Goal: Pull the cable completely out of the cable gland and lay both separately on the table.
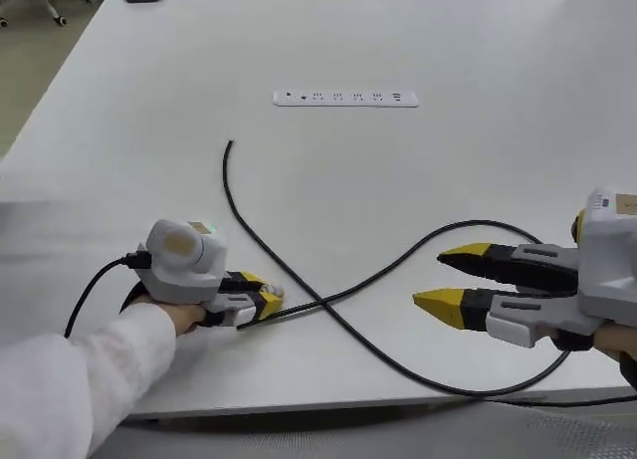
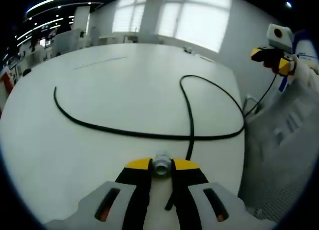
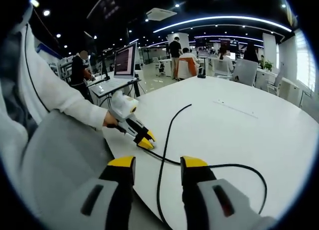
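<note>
One cable gland (image 2: 161, 166) sits clamped in left tool (image 2: 161, 163), cable (image 2: 191, 110) looping ahead.

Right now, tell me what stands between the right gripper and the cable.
Nothing visible does. The right gripper is open, its tips facing the cable where it loops across the bare table. The left gripper is shut on the cable gland, off to the side.

A white table (image 1: 478, 41) stands under ceiling strip lights (image 3: 224, 18), with bright windows (image 2: 199, 15) beyond.
</note>
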`<state>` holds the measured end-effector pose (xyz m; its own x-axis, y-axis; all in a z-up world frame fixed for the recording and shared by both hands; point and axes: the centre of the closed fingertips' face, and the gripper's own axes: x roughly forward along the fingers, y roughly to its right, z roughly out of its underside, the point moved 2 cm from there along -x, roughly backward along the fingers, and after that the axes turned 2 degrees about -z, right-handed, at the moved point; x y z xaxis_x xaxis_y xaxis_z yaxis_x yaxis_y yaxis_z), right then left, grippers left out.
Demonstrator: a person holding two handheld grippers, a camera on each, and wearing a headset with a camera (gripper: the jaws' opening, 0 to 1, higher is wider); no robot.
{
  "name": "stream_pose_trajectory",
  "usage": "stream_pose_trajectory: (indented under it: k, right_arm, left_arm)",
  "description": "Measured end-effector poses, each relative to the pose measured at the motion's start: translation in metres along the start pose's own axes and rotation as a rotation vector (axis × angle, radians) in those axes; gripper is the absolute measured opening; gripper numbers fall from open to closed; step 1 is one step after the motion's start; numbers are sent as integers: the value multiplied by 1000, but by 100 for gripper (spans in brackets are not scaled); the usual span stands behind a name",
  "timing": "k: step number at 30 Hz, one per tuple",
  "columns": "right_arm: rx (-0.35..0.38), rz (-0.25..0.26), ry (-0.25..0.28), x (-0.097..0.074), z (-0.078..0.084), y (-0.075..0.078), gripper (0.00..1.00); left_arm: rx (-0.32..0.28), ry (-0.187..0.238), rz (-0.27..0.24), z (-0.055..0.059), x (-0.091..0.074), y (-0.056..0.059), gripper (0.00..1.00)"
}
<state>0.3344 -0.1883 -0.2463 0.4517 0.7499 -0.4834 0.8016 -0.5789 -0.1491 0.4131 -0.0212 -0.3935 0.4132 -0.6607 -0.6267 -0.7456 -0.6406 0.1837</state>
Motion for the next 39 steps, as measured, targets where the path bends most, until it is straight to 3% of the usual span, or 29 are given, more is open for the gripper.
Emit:
stream_pose_trajectory:
  k: [4,6,10,12,14,17,19,21,24,28,32,39]
  right_arm:
    - [-3,-10,7,1,0,-2,38]
    - [-7,-10,1,1,3,-2,38]
    - [-6,-6,-15,-2,7,-2,41]
    - [6,1,-17,-5,7,-1,44]
    - [14,12,-26,-8,9,2,49]
    - [39,31,-54,-12,14,5,55]
    - [60,43,-72,-15,18,7,59]
    - [91,52,-97,-20,23,7,62]
    - [109,68,-139,-27,31,7,67]
    - [149,91,-182,-39,42,8,70]
    - [192,119,-187,-52,48,9,70]
    - [216,145,-219,-69,59,12,71]
  left_arm:
    - [4,-21,-8,1,-1,-1,20]
    - [-13,-51,-32,2,-5,-3,22]
    - [-54,-17,-21,-13,-19,-2,30]
    - [-75,7,-18,-27,-36,0,37]
    - [-85,73,-19,-44,-56,-1,47]
    - [-87,98,-51,-55,-92,-5,59]
    - [-46,53,-79,-54,-120,-6,69]
    - [-11,51,-110,-54,-146,-5,78]
    - [-8,57,-125,-52,-180,1,88]
    - [-46,78,-163,-43,-217,7,89]
    - [-184,133,-199,-34,-239,12,89]
    - [-235,134,-233,-21,-249,15,89]
